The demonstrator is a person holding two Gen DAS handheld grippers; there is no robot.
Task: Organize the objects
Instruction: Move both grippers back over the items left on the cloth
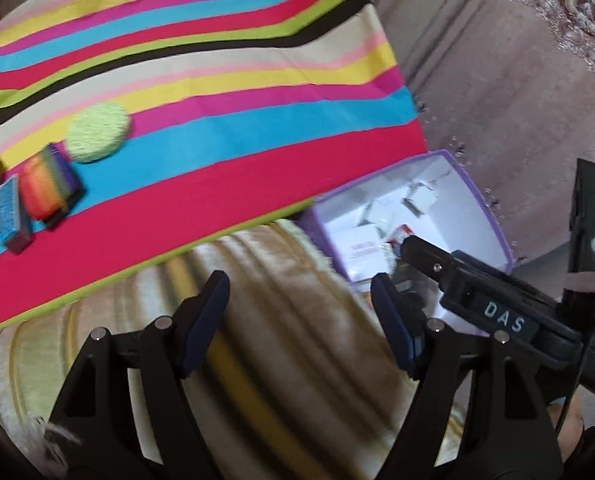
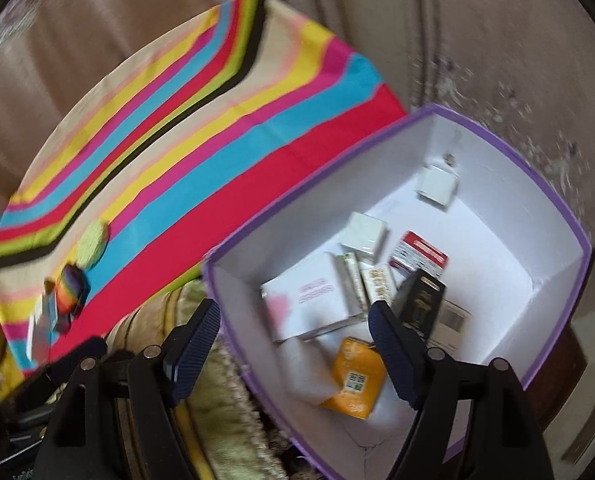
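A striped cloth is spread over the floor, and a purple-edged box is set just beside its corner. Small packets are piled inside the box, among them an orange carton and a red-and-white one. On the cloth a green disc, a rainbow item and what seems a blue packet are left. The left gripper and right gripper are held spread, nothing gripped.
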